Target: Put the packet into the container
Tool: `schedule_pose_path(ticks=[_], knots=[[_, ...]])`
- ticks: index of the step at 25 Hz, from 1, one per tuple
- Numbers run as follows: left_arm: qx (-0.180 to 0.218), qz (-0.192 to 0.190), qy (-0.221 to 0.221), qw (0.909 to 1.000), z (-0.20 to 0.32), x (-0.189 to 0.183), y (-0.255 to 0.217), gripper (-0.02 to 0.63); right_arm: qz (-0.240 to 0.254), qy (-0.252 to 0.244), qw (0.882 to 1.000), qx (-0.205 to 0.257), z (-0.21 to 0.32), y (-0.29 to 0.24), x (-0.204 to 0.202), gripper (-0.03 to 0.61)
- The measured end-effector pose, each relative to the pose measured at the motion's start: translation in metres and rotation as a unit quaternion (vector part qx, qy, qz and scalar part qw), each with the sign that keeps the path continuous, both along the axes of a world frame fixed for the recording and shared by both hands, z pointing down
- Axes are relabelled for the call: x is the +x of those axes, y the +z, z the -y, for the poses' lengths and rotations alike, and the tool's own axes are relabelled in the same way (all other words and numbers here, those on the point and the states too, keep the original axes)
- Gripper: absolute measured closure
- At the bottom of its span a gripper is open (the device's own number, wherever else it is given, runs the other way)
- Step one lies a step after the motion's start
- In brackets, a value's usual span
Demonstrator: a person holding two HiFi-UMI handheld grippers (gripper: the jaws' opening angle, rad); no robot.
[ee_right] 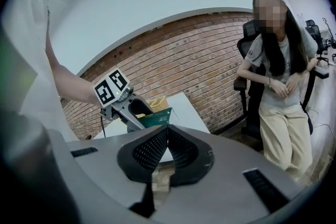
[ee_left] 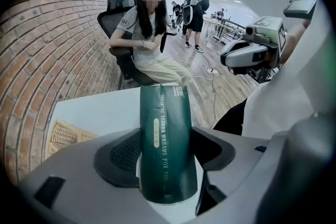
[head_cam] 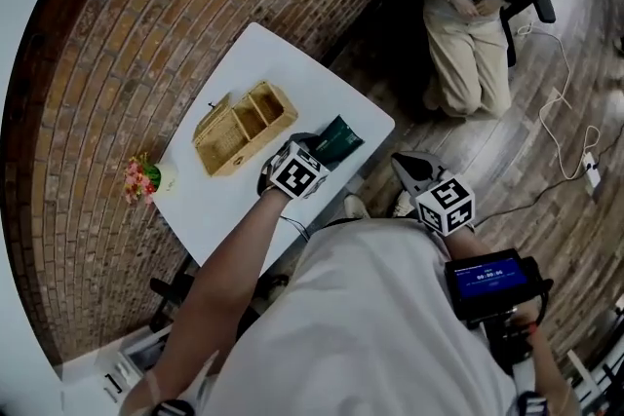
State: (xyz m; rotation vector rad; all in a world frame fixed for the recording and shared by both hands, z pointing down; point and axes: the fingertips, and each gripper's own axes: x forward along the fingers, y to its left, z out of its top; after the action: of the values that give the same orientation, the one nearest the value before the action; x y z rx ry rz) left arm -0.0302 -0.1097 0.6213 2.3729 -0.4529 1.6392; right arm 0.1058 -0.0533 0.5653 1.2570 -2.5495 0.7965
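Observation:
A dark green packet [head_cam: 339,139] lies lengthwise between the jaws of my left gripper [head_cam: 317,149] near the right edge of the white table [head_cam: 263,63]. In the left gripper view the packet [ee_left: 165,149] bows upward, and both pads of the left gripper [ee_left: 167,139] press on its long edges. The woven container [head_cam: 244,127], with its lid open and divided inside, stands just left of the gripper; one corner of the container [ee_left: 63,134] also shows here. My right gripper [head_cam: 414,169] hangs off the table to the right; in its own view the right gripper [ee_right: 167,131] has its jaws together with nothing in them.
A small pot of pink flowers [head_cam: 141,175] stands at the table's left corner. A person sits on an office chair [head_cam: 468,5] beyond the table's far right side. Cables and a power strip [head_cam: 585,166] lie on the wooden floor. A brick wall [head_cam: 117,44] curves behind the table.

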Motion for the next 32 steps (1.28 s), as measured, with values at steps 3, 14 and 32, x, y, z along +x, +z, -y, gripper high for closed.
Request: schedule_pose_path(ticks=[3,14,32], knots=[[0.008,-0.008,-0.02,0.9997,-0.016,0.003,-0.008,0.301,0.006,-0.024,1.0,0.001,-0.004,-0.001,0.001,0.566],[0.015,-0.032,-0.101,0.9942,-0.06,-0.03,-0.025,0.301,0.015,-0.111,0.994,0.007,-0.006,-0.006,-0.032,0.566],[0.045,-0.046,-0.159,0.9852,-0.047,-0.147,-0.053,0.304,-0.011,-0.215,0.976,0.026,0.019,-0.021,-0.146,0.566]])
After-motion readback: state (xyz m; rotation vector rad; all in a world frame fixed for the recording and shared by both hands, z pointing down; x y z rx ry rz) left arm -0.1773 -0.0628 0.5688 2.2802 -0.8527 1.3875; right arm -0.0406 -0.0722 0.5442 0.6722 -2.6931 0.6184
